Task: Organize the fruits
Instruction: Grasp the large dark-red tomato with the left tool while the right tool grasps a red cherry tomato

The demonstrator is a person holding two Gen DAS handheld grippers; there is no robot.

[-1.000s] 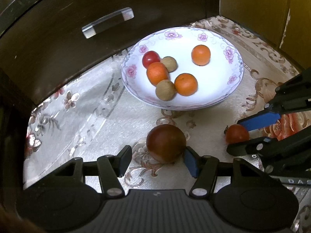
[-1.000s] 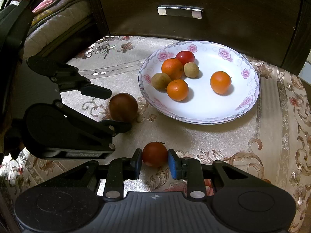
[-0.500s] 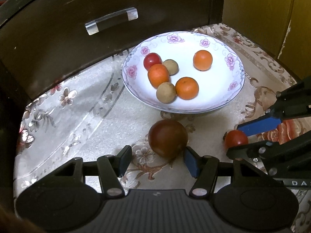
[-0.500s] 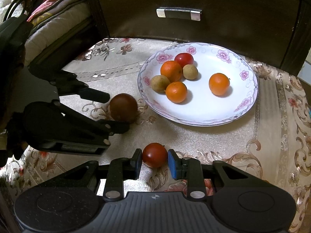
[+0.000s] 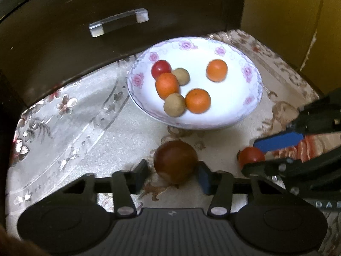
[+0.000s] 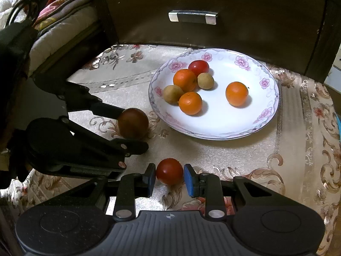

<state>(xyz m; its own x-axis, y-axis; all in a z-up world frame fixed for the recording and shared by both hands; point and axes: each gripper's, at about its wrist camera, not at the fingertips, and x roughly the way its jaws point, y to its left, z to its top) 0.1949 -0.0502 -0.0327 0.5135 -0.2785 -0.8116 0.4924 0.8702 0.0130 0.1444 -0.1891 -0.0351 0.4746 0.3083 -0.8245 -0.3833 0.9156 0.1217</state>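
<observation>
A dark brown-red round fruit (image 5: 175, 161) (image 6: 133, 123) lies on the cloth between the fingers of my left gripper (image 5: 172, 169) (image 6: 131, 130). The jaws are closing: the right pad is at the fruit's side and a thin gap shows on the left. My right gripper (image 6: 169, 176) (image 5: 250, 156) is shut on a small red tomato (image 6: 169, 171) (image 5: 250, 156) that rests on the cloth. Beyond both stands a white flowered plate (image 5: 234, 111) (image 6: 266, 111) that holds three oranges, two small brownish fruits and one red tomato.
A dark wooden drawer front with a metal handle (image 5: 118, 22) (image 6: 192, 17) rises right behind the plate. The patterned tablecloth (image 5: 74, 128) spreads to the left. Folded bedding (image 6: 57, 27) lies past the table's left edge, and a yellow panel (image 5: 287, 21) stands at the right.
My left gripper's fingers have drawn in closer to the dark fruit, and its view has tilted slightly. The right gripper and its tomato have not moved.
</observation>
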